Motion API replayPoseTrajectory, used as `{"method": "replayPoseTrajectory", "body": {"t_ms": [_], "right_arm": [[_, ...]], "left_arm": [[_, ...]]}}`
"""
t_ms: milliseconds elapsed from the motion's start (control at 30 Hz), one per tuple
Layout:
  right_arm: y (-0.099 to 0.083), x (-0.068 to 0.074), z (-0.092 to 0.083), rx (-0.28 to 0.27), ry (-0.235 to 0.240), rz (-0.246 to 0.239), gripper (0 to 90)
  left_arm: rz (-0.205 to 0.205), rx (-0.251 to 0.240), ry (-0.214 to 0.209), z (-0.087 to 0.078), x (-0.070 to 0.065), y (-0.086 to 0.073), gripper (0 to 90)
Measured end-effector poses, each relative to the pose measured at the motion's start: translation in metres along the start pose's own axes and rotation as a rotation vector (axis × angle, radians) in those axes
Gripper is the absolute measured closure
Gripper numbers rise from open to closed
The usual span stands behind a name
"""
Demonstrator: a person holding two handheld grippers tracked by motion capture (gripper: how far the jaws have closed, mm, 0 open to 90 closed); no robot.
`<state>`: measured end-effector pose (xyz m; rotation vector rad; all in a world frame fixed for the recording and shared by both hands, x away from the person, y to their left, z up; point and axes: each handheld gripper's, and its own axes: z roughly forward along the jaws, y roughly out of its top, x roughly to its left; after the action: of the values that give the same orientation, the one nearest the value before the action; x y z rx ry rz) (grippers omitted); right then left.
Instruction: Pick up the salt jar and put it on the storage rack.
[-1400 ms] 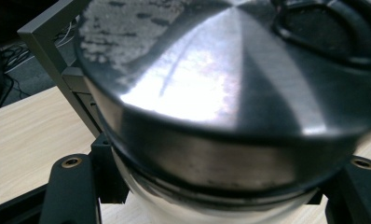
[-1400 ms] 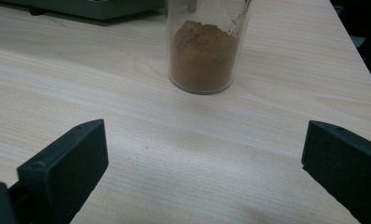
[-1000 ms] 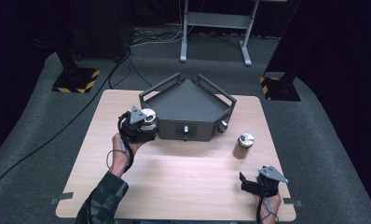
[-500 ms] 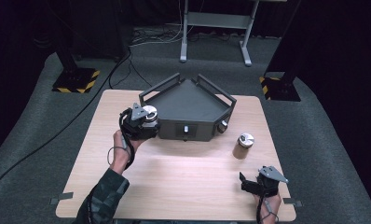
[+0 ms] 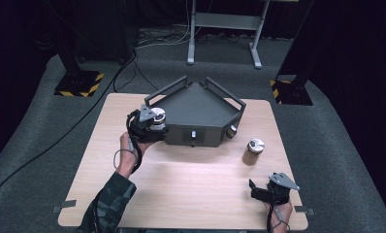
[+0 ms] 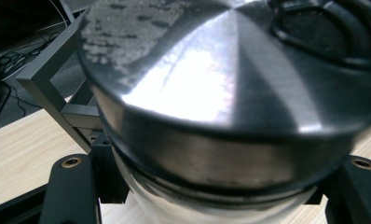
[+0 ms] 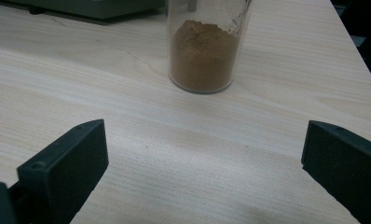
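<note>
My left gripper (image 5: 151, 127) is shut on a glass jar with a shiny metal lid (image 5: 157, 116), held just off the left front corner of the dark grey box (image 5: 196, 104). In the left gripper view the lid (image 6: 221, 84) is very close, with a black jaw on either side of the jar's body. A second jar, with brown powder (image 5: 252, 151) in it, stands upright on the table to the right of the box. My right gripper (image 5: 259, 190) rests near the table's front right corner. It is open, and the powder jar (image 7: 204, 51) stands beyond its jaws, apart from them.
The wooden table (image 5: 181, 194) has bare surface in front of the box. Two frame handles rise at the box's back edges (image 5: 167, 90). Black stands with yellow-striped feet (image 5: 79, 82) and a metal frame (image 5: 220, 29) are on the floor behind.
My left gripper with the jar has drifted slightly to the right, toward the box. The right gripper and the powder jar have stayed put.
</note>
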<state>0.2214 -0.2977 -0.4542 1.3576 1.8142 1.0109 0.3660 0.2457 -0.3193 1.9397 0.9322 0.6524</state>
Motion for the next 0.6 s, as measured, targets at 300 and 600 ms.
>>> {"method": "replayPoseTrajectory", "body": {"t_ms": [300,600], "right_arm": [[0.0,0.0,0.0,0.0,-0.001,0.0,0.0],[0.0,0.001,0.0,0.0,-0.003,-0.002,0.0]], "left_arm": [[0.004,0.0,0.004,0.003,0.002,0.004,31.3],[0.017,-0.003,0.004,0.008,0.002,0.012,31.3]]}}
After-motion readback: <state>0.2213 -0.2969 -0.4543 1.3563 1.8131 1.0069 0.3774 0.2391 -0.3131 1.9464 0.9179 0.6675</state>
